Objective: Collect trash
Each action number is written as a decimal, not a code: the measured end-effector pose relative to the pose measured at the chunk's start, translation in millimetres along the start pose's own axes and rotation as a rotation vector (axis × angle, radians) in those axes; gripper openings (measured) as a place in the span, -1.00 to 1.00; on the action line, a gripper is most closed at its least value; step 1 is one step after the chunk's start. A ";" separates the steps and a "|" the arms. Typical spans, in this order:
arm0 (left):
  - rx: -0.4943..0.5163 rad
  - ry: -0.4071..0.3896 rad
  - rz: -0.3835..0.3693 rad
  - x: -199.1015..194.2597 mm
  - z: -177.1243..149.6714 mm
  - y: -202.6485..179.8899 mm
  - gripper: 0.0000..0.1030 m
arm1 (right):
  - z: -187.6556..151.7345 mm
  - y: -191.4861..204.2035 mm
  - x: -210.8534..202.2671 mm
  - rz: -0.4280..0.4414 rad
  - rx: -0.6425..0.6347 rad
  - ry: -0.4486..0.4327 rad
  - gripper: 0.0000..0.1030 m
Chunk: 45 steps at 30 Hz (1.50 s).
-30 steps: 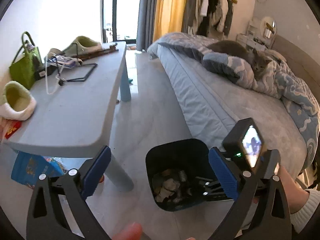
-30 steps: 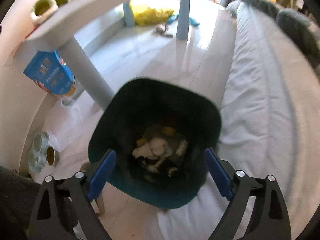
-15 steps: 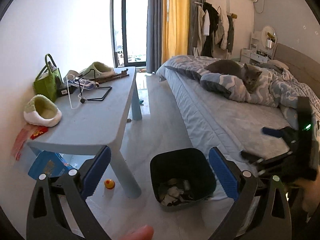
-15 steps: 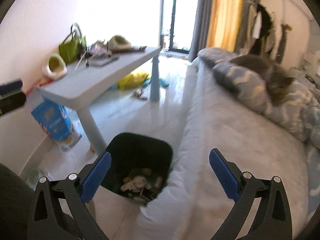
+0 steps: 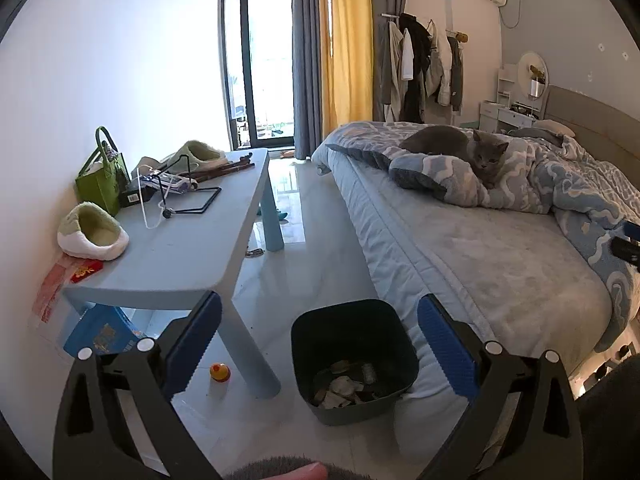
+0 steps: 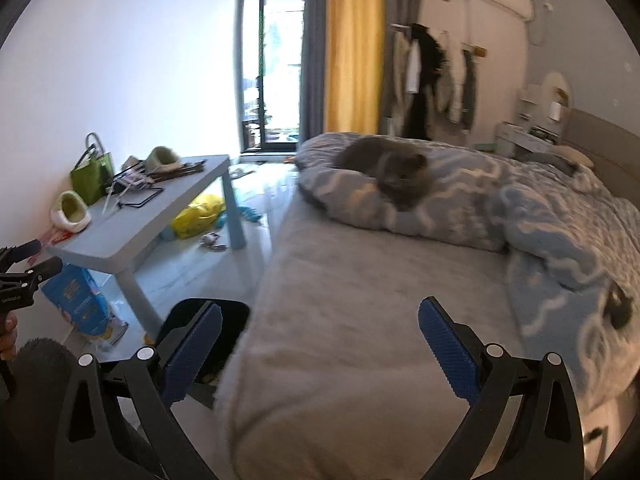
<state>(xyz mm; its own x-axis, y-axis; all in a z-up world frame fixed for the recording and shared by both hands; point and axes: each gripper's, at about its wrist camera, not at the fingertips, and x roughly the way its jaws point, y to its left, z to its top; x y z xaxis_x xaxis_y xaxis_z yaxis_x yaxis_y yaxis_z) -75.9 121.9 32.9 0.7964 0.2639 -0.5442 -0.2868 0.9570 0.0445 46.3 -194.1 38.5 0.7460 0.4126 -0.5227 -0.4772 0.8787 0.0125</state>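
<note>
A dark bin [image 5: 354, 354] stands on the floor against the foot of the bed, with crumpled paper scraps [image 5: 344, 388] at its bottom. My left gripper [image 5: 318, 348] hangs open above and in front of the bin, its blue pads empty. My right gripper [image 6: 320, 348] is open too and holds nothing; it is raised over the grey bed [image 6: 360, 320], and only the bin's rim [image 6: 236, 320] peeks out behind its left finger. In the left wrist view a tip of the right gripper [image 5: 628, 240] shows at the right edge.
A light blue table [image 5: 180, 248] carries slippers, a green bag [image 5: 100, 180] and a wire stand. Beneath it lie a blue package [image 5: 104, 332] and a small yellow toy [image 5: 220, 372]. A grey cat [image 5: 460, 152] rests on the quilt. A yellow bag [image 6: 198, 216] lies on the floor.
Both grippers have risen and pulled back from the bin. The right one swung up from directly over the bin to face across the bed. The bin looks smaller and lower in the left view.
</note>
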 end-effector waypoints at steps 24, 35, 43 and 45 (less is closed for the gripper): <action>0.034 0.096 -0.009 33.5 -8.9 -27.4 0.94 | -23.4 -56.4 -1.7 0.078 0.128 0.030 0.93; 0.018 0.107 -0.017 35.1 -10.1 -25.5 0.94 | -23.4 -54.1 -1.3 0.078 0.131 0.032 0.94; 0.015 0.108 -0.019 34.9 -10.0 -24.5 0.94 | -23.1 -52.7 -1.9 0.077 0.130 0.033 0.94; 0.015 0.107 -0.019 34.6 -10.0 -24.6 0.94 | -23.3 -53.0 -1.9 0.076 0.130 0.034 0.94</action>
<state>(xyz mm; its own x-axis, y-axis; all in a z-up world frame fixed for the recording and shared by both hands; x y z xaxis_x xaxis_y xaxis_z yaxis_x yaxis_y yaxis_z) -46.6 106.3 4.7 0.7401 0.2325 -0.6311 -0.2636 0.9636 0.0459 59.3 -247.0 19.0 0.6928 0.4729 -0.5444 -0.4660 0.8697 0.1625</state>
